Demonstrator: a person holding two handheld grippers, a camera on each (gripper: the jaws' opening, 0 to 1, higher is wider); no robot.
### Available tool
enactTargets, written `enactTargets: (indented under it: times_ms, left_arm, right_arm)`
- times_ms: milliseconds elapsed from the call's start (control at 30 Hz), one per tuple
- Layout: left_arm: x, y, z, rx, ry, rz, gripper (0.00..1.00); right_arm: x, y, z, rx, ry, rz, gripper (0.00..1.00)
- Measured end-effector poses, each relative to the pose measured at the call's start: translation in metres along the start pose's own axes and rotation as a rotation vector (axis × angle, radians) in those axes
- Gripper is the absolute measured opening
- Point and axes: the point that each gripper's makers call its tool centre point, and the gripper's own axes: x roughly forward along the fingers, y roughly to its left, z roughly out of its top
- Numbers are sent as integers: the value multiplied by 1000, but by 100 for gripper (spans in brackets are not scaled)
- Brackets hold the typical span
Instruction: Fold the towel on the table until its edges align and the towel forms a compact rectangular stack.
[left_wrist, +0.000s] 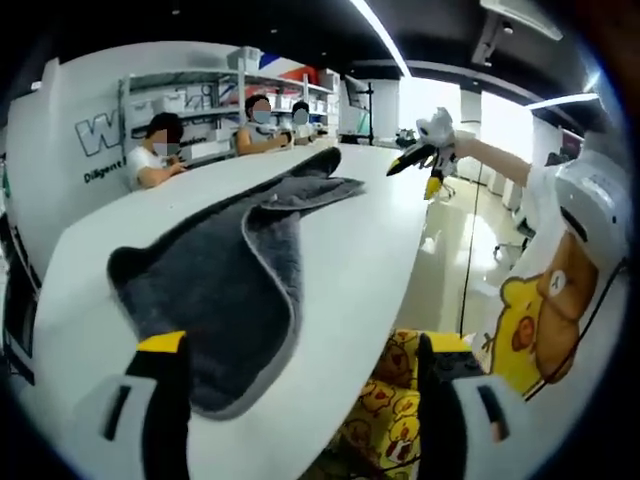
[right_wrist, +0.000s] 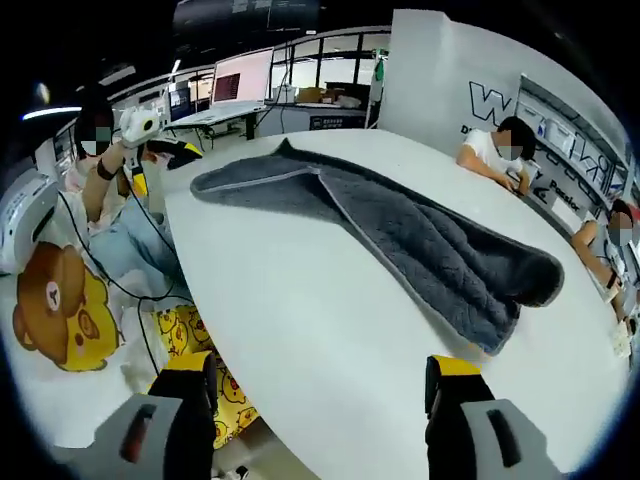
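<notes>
A dark grey towel lies long and rumpled on the white table, one long side turned over onto itself and showing its paler hem. My left gripper stands open at the near table edge, one jaw over the towel's near end, holding nothing. In the right gripper view the towel runs from far left to near right. My right gripper hovers open over bare table, short of the towel. Each gripper shows small in the other's view, off the table's edge: right, left.
Three people sit along the table's far side. The person holding the grippers stands off the table edge in a bear and duck print shirt. Shelves and monitors line the room behind.
</notes>
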Motion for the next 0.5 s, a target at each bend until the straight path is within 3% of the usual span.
enactTargets:
  times_ms: [100, 300, 500]
  left_arm:
    - [-3, 3, -1, -2, -1, 10, 100]
    - [-9, 9, -6, -5, 12, 27, 100]
    - [-9, 6, -6, -12, 13, 13, 100]
  right_arm:
    - [1, 8, -7, -10, 16, 6, 99]
    - [0, 27, -17, -19, 28, 35, 99]
    - [-3, 28, -19, -18, 16, 32, 99]
